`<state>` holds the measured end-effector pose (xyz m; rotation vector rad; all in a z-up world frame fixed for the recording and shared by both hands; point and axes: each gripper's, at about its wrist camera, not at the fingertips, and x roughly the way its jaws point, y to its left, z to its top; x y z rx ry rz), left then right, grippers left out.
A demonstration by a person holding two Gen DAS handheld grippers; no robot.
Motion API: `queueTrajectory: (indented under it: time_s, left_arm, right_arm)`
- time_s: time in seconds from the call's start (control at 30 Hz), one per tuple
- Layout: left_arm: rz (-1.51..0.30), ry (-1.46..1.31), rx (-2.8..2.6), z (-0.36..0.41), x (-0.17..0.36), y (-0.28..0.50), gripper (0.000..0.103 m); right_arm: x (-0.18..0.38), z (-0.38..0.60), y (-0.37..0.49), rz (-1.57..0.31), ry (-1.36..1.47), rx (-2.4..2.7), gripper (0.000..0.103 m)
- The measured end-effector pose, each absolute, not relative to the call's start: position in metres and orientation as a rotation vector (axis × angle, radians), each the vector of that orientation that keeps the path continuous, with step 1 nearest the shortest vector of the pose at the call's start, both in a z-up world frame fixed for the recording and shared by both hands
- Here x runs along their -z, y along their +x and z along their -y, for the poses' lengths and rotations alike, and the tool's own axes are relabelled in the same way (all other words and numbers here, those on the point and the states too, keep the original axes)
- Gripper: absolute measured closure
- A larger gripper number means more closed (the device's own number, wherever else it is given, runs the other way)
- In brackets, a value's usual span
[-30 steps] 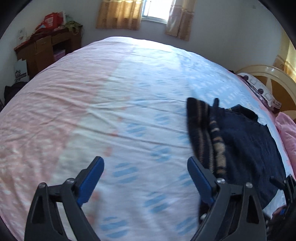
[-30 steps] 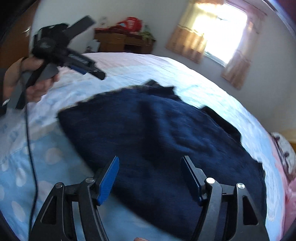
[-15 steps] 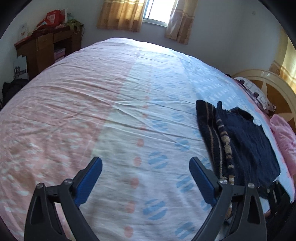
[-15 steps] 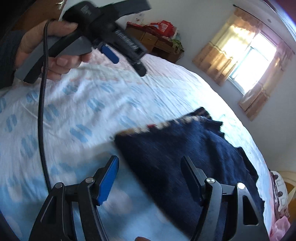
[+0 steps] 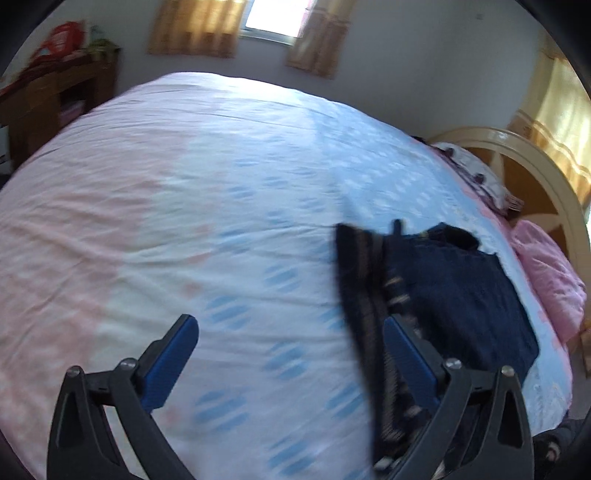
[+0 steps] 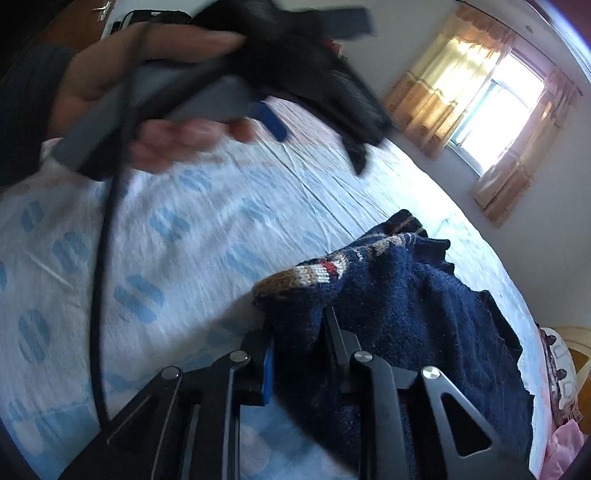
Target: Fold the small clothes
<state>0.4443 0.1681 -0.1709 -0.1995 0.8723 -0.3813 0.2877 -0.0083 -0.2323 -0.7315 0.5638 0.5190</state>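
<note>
Right gripper (image 6: 299, 343): its jaws are closing on a bunched fold of the navy knit sweater (image 6: 406, 314), near the patterned band (image 6: 306, 275); the cloth is rising between the two fingers and hiding the blue pads for the most part.

Left gripper (image 5: 288, 354): its jaws are standing wide apart and holding nothing; the blue pads (image 5: 170, 358) are showing on both fingers, and the right-hand finger is overlapping the sweater's striped edge in the left wrist view, though contact cannot be told through the blur.

Left gripper, as seen from the right wrist view (image 6: 317, 122): it is hanging above the bed, gripped by the person's left hand (image 6: 147, 107), with a black cable (image 6: 99, 280) trailing down from the handle.

Sweater, position: it is lying on the blue-patterned part of the bedsheet (image 5: 229, 206), toward the headboard side, with its striped brown-and-cream edge facing the open middle of the bed.

Bedsheet: it is showing pink on one side and white with blue marks on the other, lightly creased.

Surroundings: a pillow (image 5: 476, 177) and a pink blanket (image 5: 550, 273) are lying by the cream headboard (image 5: 546, 173); a curtained window (image 5: 273, 18) and a wooden desk (image 5: 55, 99) are standing beyond the bed.
</note>
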Motion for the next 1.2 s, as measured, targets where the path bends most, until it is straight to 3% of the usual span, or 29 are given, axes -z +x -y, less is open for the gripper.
queueTrajectory:
  time_s: [0.3, 0.6, 0.67, 0.7, 0.73, 0.83, 0.97, 1.2]
  left_arm:
    - [-0.928, -0.189, 0.497, -0.11, 0.181, 0.486, 0.001]
    - [-0.976, -0.192, 0.464, -0.098, 0.202, 0.507, 0.003]
    - [-0.98, -0.201, 0.492, -0.099, 0.201, 0.507, 0.014]
    - [-0.981, -0.195, 0.502, -0.098, 0.201, 0.506, 0.032]
    - [-0.987, -0.205, 0.519, -0.098, 0.201, 0.506, 0.06]
    - [-0.978, -0.22, 0.551, -0.095, 0.195, 0.503, 0.084]
    - [-0.984, -0.219, 0.52, -0.092, 0.188, 0.501, 0.085]
    - [-0.945, -0.311, 0.524, -0.096, 0.165, 0.494, 0.087]
  right_arm:
    - [0.234, 0.01, 0.29, -0.567, -0.723, -0.515, 0.081]
    - [0.238, 0.007, 0.287, -0.558, -0.745, -0.506, 0.081]
    - [0.238, 0.006, 0.285, -0.556, -0.748, -0.504, 0.081]
    - [0.238, 0.006, 0.285, -0.556, -0.748, -0.504, 0.081]
    - [0.238, 0.006, 0.285, -0.558, -0.745, -0.506, 0.081]
    - [0.232, 0.011, 0.286, -0.582, -0.713, -0.52, 0.083]
    - [0.222, 0.024, 0.282, -0.583, -0.691, -0.527, 0.091]
    - [0.194, 0.065, 0.275, -0.55, -0.618, -0.48, 0.093]
